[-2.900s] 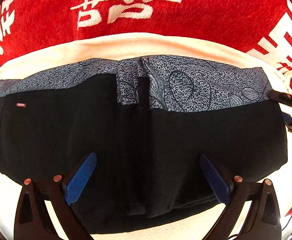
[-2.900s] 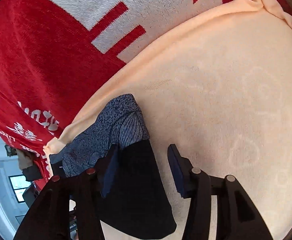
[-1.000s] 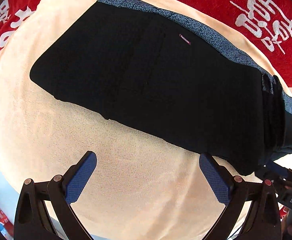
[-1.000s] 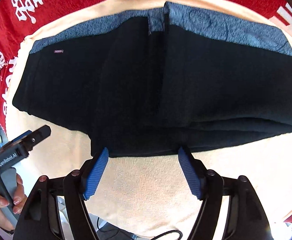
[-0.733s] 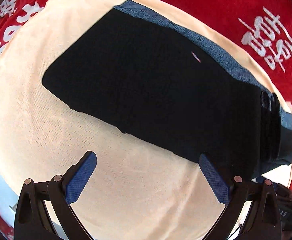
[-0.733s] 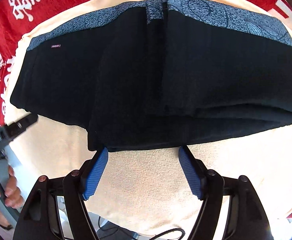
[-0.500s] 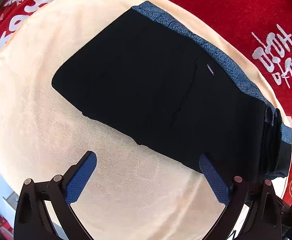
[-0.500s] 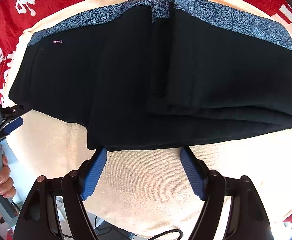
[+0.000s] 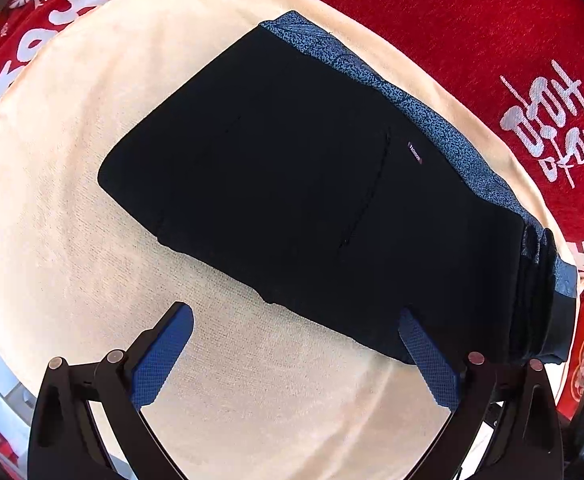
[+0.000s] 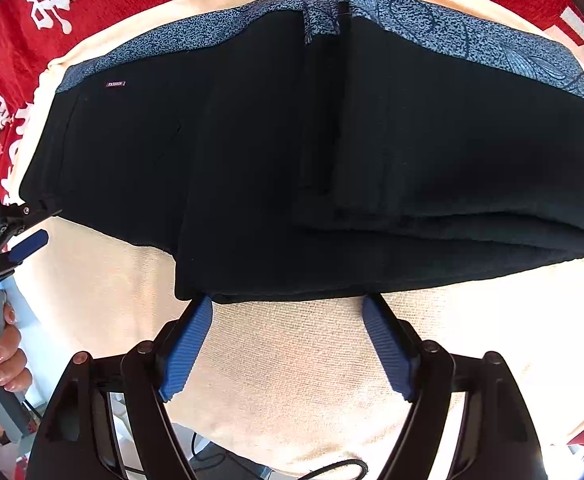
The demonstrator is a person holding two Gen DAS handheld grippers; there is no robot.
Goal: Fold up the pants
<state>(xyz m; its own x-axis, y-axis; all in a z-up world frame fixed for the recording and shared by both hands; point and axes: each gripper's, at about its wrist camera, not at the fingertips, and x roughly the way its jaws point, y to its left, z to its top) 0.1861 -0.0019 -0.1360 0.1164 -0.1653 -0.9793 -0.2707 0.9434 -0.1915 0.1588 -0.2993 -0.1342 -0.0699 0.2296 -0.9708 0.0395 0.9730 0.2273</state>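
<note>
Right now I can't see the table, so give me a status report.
Left tool open, empty. Right tool open, empty, at the hem. Black pants folded flat on cream towel. Nothing in the way.

**Readable text on the pants, the handheld gripper and the red cloth**

A small tag (image 10: 115, 84) on the black pants (image 10: 251, 152), just below the patterned waistband, reads "FASHION". The left gripper (image 10: 19, 232), at the picture's left edge, shows "bot.AI", cut off. The red cloth (image 9: 492, 40) carries large white characters (image 9: 552, 124), illegible to me.
</note>
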